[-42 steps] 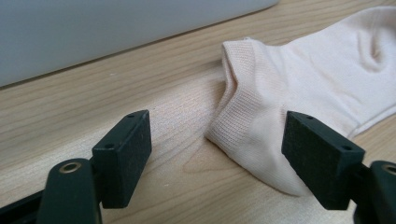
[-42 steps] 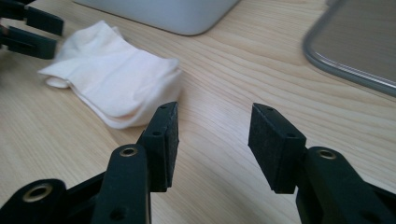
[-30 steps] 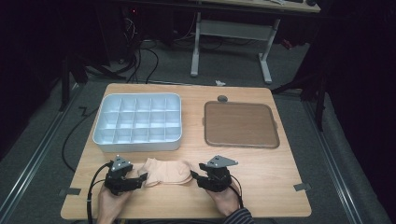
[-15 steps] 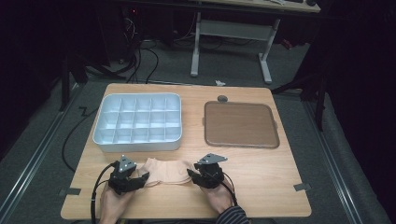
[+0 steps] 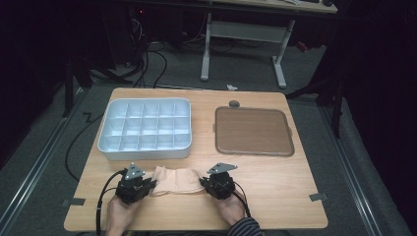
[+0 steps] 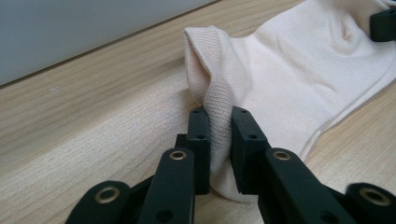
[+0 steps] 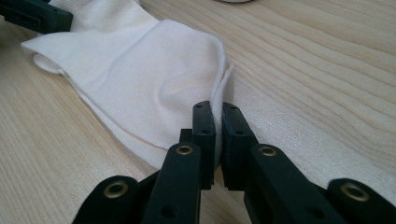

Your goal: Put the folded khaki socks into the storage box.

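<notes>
High view | sock (image 5: 178,180) lies flat | long axis left-right

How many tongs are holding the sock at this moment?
2. The left tongs pinch the sock at its left end, near the table's front edge; the right tongs pinch its right end. Both have just been closing on the fabric.

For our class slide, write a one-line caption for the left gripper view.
Left gripper pinches the ribbed cuff of a cream sock lying on the wooden table.
</notes>
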Available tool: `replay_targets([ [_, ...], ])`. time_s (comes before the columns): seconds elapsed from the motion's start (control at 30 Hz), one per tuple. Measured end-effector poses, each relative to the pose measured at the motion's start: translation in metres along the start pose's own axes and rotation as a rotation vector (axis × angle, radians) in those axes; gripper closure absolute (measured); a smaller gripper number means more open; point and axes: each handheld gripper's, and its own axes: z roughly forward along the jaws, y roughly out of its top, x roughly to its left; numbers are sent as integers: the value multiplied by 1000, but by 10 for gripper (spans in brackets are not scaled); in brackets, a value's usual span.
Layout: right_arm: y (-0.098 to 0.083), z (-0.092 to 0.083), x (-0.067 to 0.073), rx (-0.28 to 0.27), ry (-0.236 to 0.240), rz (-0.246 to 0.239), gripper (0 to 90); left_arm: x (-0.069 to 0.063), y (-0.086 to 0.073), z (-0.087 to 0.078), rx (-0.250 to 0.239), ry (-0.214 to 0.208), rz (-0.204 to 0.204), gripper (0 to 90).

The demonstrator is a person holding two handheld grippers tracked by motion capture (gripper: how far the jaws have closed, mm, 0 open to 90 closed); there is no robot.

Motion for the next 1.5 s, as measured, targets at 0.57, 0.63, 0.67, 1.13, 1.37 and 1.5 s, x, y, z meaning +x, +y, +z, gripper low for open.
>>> replay_targets([
  [0.57, -4, -14, -5, -51, -10, 2, 868, -3, 5, -4, -57, -98, -23, 819],
  [0.63, -6, -20, -8, -61, -15, 11, 867, -5, 8, -5, -66, -109, -20, 819],
  [0.67, -6, -20, -8, -61, -15, 11, 867, -5, 8, -5, -66, -109, -20, 819],
  [1.13, -18, -47, -24, -93, -50, 38, 868, -25, 23, 7, -68, -157, 15, 820],
  [1.37, -28, -56, -33, -98, -73, 62, 867, -34, 28, 16, -71, -177, 21, 820],
  [1.5, -32, -60, -37, -99, -87, 65, 867, -41, 31, 23, -72, -187, 32, 820],
])
